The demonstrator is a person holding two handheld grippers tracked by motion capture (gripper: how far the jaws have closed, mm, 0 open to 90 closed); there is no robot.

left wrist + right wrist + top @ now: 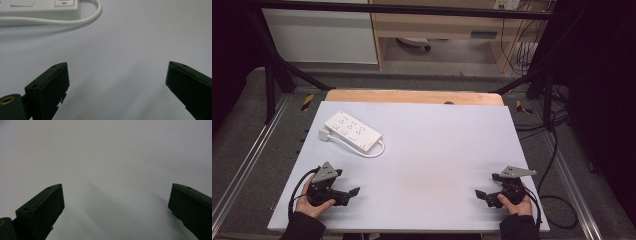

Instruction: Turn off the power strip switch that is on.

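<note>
both grippers — left gripper (343,192) and right gripper (487,196) — rest near the counter's (437,150) front edge, jaws spread and empty; the power strip (353,131) lies far-left, so the left likely reaches forward next.

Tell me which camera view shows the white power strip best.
The high view: the whole power strip with its looped cord lies at the table's far left. The left gripper view catches just one end and the cord; the right gripper view faces bare table.

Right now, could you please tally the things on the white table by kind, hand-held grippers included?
White power strip, cord attached: 1
Black grippers, both open and empty: 2, the left gripper and the right gripper
Total: 3
</note>
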